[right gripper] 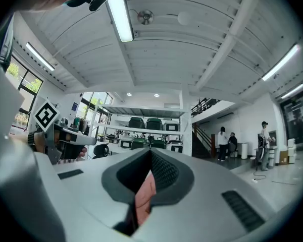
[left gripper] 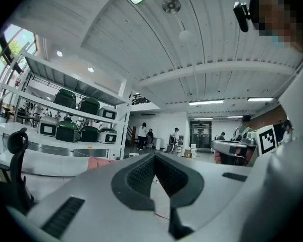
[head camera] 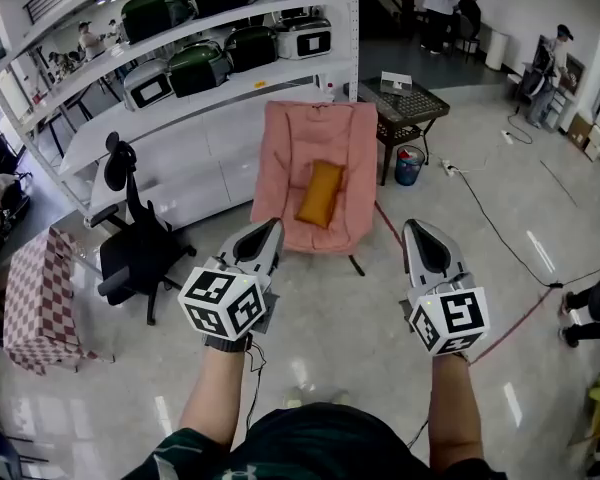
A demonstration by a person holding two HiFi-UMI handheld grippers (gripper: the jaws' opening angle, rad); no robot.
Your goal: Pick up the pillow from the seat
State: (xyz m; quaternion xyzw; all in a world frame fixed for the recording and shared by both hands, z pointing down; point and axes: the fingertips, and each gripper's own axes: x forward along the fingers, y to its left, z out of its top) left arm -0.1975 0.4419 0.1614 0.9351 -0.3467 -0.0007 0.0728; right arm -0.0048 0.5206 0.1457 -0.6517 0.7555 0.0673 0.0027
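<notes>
Pillow point(head camera: 320, 193), just one, orange, lies on the seat of the one pink chair point(head camera: 280, 148), long axis running up toward the backrest, slightly tilted. It's ahead of both grippers and well apart, somewhat nearer the left gripper point(head camera: 270, 228) than the right gripper point(head camera: 413, 228). Both have jaws closed on nothing, so they'd need opening first I reckon.
</notes>
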